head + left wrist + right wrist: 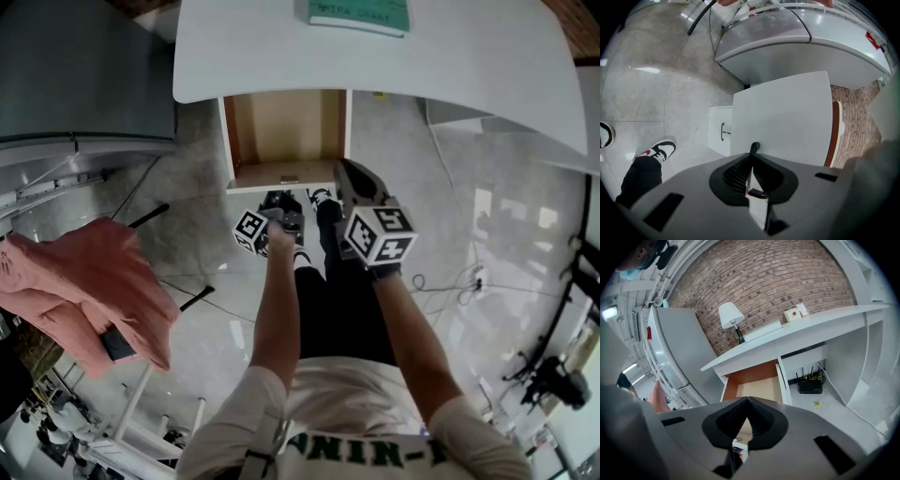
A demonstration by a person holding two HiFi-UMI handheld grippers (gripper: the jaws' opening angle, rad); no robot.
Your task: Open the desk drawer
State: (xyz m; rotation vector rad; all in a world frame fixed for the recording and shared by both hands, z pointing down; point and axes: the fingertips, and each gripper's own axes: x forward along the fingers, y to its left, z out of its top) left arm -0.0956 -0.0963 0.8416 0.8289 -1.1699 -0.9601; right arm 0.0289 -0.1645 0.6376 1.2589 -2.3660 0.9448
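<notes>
**Drawer drawn out, both grippers closed at its front**

Head view. The drawer (284,174) projects from under the white desk (394,70) toward the person, its pale wooden floor exposed and bare. By that evidence the opening step appears essentially complete.

The right gripper (348,176) has its jaws pressed together with nothing clamped between them. Its tip lies just beside the drawer's front right corner, and contact cannot be confirmed. From this tip the drawer's interior lies at about 10 o'clock. In the right gripper view the joined jaws (747,402) point across the open drawer (757,386), which sits at 12 o'clock.

The left gripper (280,216) is likewise closed and holds nothing. It hangs near the drawer front, which lies at 12 o'clock from it. In the left gripper view the meeting jaws (754,149) aim at the desk's side, with the drawer's handle (723,131) at about 10 o'clock.

The next move probably calls only for drawing both grippers back toward the person, clear of the front panel, without nudging the drawer inward.
</notes>
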